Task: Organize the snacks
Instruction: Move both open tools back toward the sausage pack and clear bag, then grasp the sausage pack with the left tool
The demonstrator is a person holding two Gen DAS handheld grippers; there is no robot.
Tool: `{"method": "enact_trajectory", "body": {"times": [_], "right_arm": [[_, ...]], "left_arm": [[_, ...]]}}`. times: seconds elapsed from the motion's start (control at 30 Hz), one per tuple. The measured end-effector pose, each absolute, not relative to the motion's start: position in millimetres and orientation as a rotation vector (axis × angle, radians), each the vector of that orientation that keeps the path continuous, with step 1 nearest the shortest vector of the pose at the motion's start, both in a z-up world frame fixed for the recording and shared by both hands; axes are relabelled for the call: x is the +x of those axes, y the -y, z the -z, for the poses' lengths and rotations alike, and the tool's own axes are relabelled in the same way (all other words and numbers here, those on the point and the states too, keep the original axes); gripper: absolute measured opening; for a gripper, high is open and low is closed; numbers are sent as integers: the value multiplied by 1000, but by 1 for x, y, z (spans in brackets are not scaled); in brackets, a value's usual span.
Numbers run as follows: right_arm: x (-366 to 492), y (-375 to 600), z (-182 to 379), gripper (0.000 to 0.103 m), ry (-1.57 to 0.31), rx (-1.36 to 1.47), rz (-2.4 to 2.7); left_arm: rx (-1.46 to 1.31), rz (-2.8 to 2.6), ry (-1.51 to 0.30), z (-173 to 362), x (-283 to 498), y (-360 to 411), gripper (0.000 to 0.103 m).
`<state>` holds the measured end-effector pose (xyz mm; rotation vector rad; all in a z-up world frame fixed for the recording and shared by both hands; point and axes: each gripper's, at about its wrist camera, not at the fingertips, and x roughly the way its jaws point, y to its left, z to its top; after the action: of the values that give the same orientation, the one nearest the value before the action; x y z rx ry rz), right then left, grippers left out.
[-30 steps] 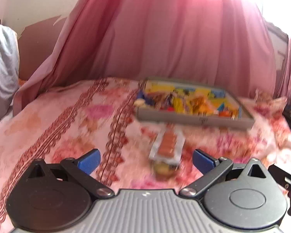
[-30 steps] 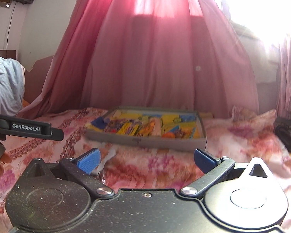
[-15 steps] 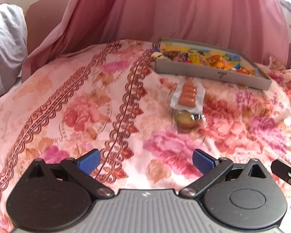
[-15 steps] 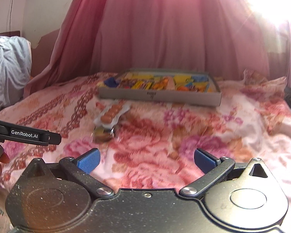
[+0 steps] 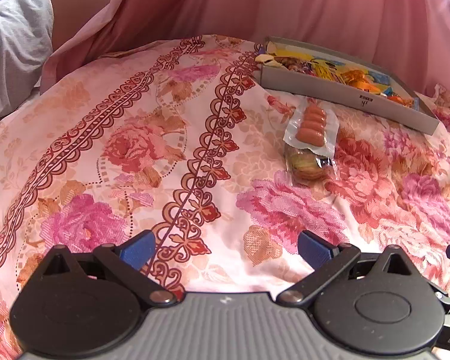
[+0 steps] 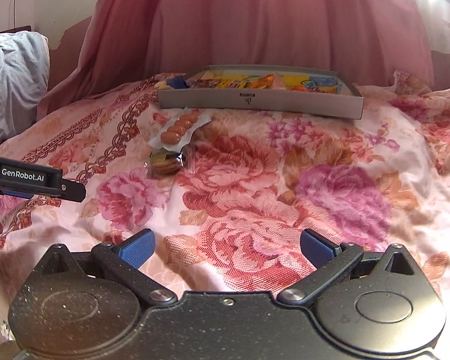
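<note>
Hovering, left gripper (image 5: pixel 225 247) and right gripper (image 6: pixel 226 247) both spread empty | risk: sausage pack (image 5: pixel 312 129) sliding off cookie packet (image 5: pixel 307 165) if nudged

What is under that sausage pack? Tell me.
The sausage pack overlaps the far end of a clear-wrapped biscuit pack lying on the bedspread. How far the biscuits reach beneath is hidden.
</note>
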<state>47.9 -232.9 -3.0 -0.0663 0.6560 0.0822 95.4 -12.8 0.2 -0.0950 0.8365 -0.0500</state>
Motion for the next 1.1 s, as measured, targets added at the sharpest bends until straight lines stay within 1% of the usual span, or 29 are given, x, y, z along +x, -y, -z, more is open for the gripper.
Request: {"method": "enact_trajectory", "body": {"times": [0.33, 0.5, 0.67, 0.97, 1.1], "right_arm": [[66, 231, 9, 102, -664, -39, -101], [84, 224, 11, 102, -673, -20, -119], [105, 214, 12, 102, -664, -13, -142], [146, 180, 25, 102, -637, -103, -187], [162, 168, 31, 102, -625, -113, -202]], "left_arm": [[-80, 40, -852, -1, 111, 12, 103], [-54, 60, -845, -5, 136, 11, 103], [-35, 146, -796, -11, 167, 17, 103], [-17, 390, -768, -17, 228, 55, 102], [23, 457, -812, -10, 246, 78, 102]]}}
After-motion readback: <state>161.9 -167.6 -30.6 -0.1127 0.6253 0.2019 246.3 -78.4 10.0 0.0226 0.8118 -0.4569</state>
